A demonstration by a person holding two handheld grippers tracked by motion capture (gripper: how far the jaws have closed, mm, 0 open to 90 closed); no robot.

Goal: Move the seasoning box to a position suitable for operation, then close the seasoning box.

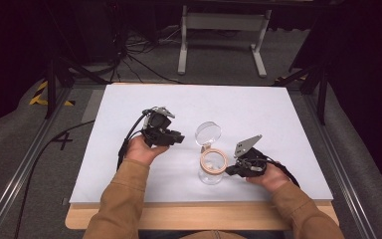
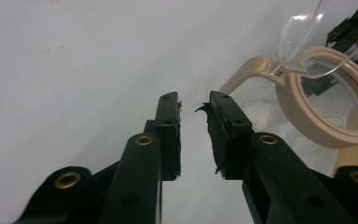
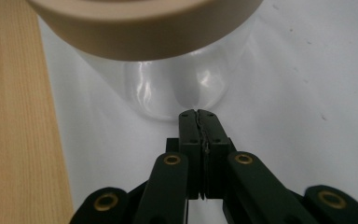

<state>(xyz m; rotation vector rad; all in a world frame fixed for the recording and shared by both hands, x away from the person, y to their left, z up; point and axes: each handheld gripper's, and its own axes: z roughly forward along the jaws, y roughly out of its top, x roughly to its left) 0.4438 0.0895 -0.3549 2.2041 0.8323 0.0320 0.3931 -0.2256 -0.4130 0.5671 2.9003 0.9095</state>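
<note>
— Where was the left gripper (image 1: 175, 138)?
— Left of centre on the white tabletop (image 1: 129, 164), its jaws a narrow gap apart, holding nothing and aimed right toward the jar (image 1: 212, 172).

— And the jar?
— It stood upright, its long axis vertical, mouth up, near the front edge between the two grippers. Its tan rim (image 2: 307, 116) was open, and the clear lid (image 1: 208, 133) hung back from a hinge on the far side, tilted up and away from the person.

— The right gripper (image 3: 198, 113)?
— Just right of the jar, pointing left at it. Its jaws were pressed together with nothing between them, tips at the clear wall; whether they touched it, I couldn't tell.
</note>
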